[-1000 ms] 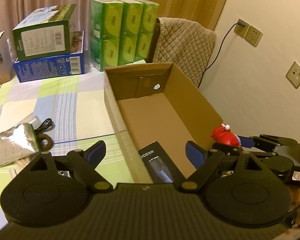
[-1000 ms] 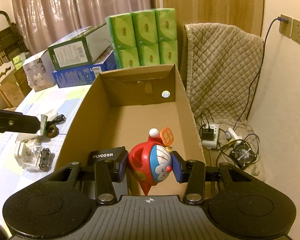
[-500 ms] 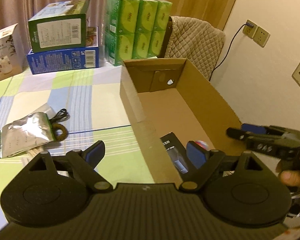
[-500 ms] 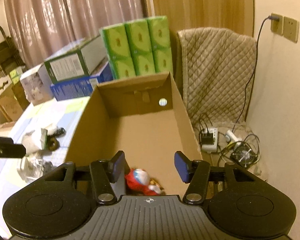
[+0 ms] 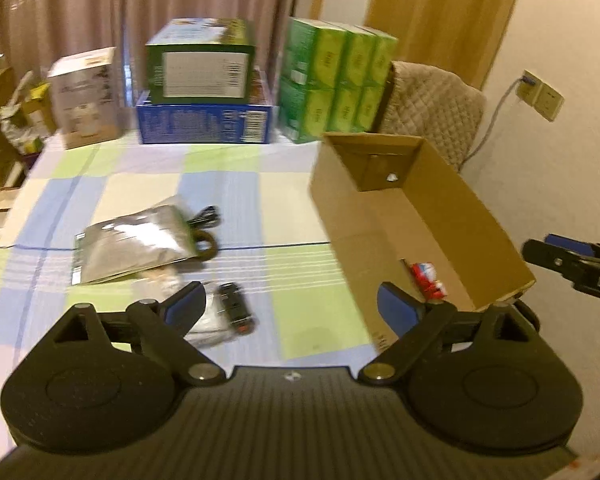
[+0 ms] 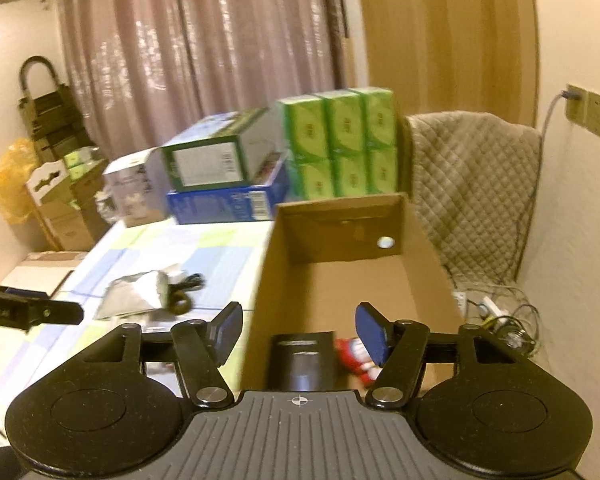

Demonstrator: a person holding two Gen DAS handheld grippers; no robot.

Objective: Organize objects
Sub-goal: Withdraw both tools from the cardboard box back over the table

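Note:
An open cardboard box (image 5: 420, 216) (image 6: 340, 248) stands on the right of the checked tablecloth (image 5: 148, 184). Inside its near end lie a red and blue toy figure (image 5: 428, 276) (image 6: 354, 356) and a black boxed item (image 6: 304, 360). My right gripper (image 6: 298, 334) hovers above the box's near end, jaws opening, nothing between them. My left gripper (image 5: 292, 308) is over the table left of the box, jaws still opening, empty. Ahead of it lie a silver foil pouch (image 5: 132, 244), a dark ring (image 5: 204, 242), a black cable (image 5: 206, 216) and a small black device (image 5: 236, 308).
At the table's far edge stand a green box on a blue box (image 5: 204, 120), a stack of green tissue packs (image 5: 336, 84) and a white carton (image 5: 84, 96). A quilted chair back (image 6: 472, 184) and floor cables (image 6: 500, 320) are right of the box.
The right gripper let go of the toy, which now lies in the box, and drew back and up. The left gripper swung left from the box toward the loose items on the table.

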